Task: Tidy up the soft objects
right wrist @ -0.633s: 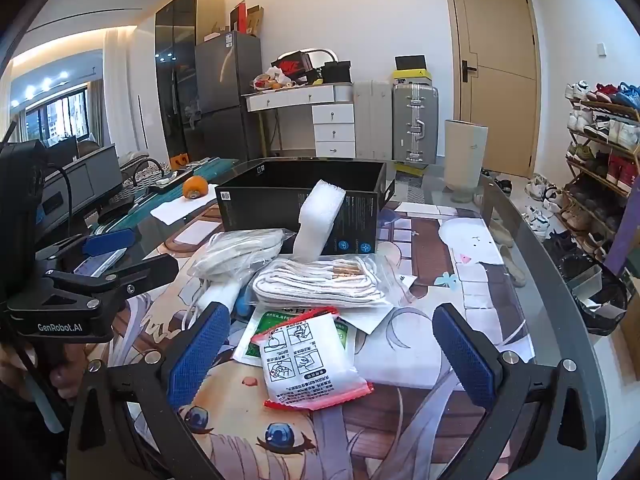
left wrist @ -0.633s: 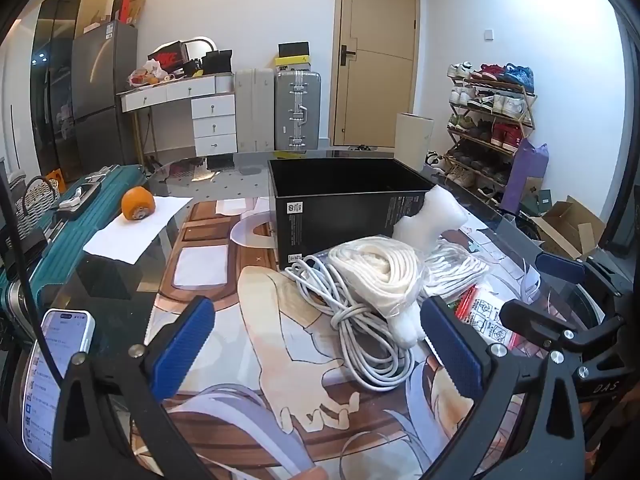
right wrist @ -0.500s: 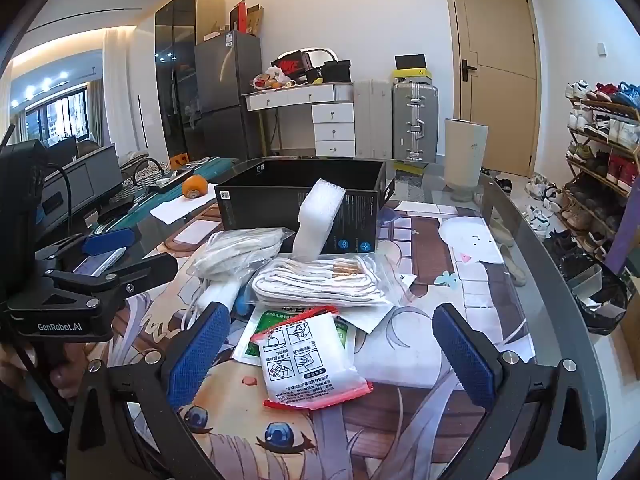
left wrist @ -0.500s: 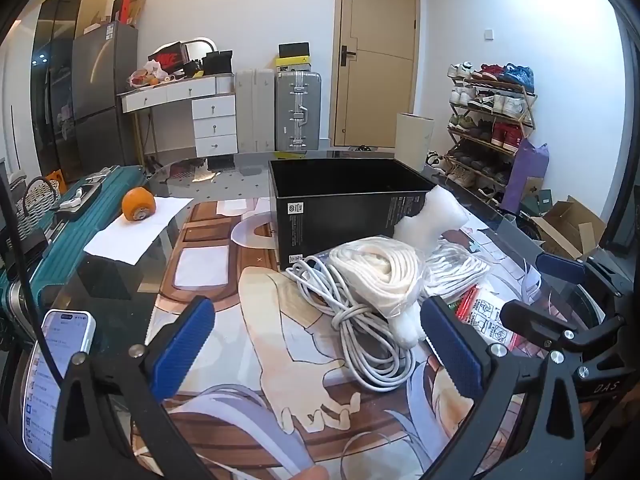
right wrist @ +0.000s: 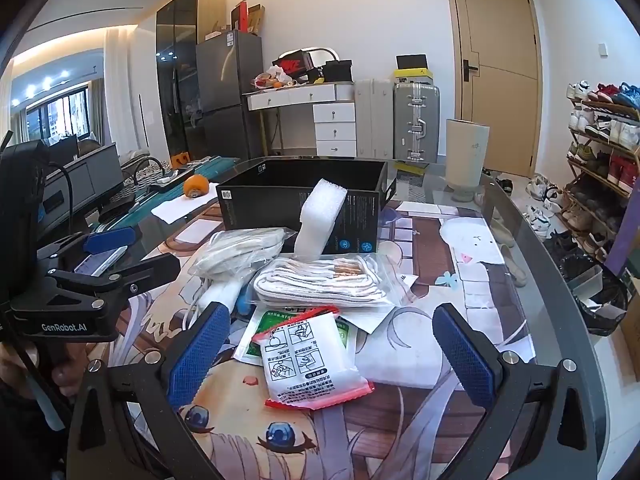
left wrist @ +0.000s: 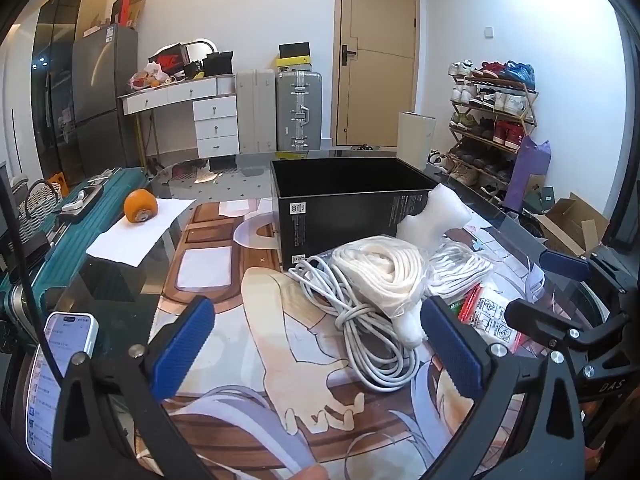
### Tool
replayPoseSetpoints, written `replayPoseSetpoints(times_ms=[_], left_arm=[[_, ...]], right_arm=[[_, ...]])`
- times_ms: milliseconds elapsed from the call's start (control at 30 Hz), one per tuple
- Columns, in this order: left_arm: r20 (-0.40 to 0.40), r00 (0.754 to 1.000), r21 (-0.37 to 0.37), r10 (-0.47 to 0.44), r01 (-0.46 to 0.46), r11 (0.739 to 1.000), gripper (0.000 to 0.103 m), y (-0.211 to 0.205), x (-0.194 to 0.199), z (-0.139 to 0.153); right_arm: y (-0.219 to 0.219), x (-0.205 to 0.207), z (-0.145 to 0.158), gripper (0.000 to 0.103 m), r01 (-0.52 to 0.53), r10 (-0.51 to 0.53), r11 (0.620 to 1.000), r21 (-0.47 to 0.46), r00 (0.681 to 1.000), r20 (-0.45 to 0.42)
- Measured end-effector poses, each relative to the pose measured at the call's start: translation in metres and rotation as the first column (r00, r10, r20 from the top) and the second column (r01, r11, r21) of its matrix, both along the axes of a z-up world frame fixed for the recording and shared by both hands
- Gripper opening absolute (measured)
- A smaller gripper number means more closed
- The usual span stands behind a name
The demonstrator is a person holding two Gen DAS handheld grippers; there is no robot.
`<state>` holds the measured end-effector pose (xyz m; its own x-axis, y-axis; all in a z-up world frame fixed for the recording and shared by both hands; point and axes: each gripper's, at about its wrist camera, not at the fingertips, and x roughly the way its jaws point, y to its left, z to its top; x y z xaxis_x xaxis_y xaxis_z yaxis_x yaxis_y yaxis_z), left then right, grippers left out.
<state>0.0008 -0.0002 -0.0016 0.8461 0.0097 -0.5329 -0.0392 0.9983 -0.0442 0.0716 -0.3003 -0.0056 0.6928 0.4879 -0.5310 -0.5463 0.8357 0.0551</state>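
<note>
Both grippers hover low over the worktop, a glass top with a cartoon print beneath it. Neither touches anything.

Left gripper: jaws spread wide, nothing between the pads. Ahead of it lies a loose coil of white cable, flat on the worktop. A clear bag of white rope lies partly on the far side of the coil.

Right gripper: jaws likewise spread wide and released. A white packet with red edges lies on the worktop in the gap between the pads, touched by neither. It partly covers a green-and-white packet.

Just beyond the packets: a second clear bag holding folded white cord. To its left in the right wrist view is the bag of white rope.

A white foam block stands tilted against the near wall of a black box. The box is open at the top; its inside is not visible from either view. All the soft items sit outside the box, clustered against its near side.

Elsewhere on the worktop: an orange resting on a sheet of white paper, well apart from the pile. A phone with its screen lit lies at the near left edge in the left wrist view.
</note>
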Motion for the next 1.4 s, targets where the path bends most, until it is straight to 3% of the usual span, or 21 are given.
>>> replayPoseSetpoints(times_ms=[1400], left_arm=[[-0.002,1.0,-0.003,0.003,-0.003,1.0,0.103,0.0022,0.0006,0.004]], right_arm=[[0.0015,-0.0015,-0.0008,0.103,-0.003,0.003,1.0,-0.003,1.0,0.003]])
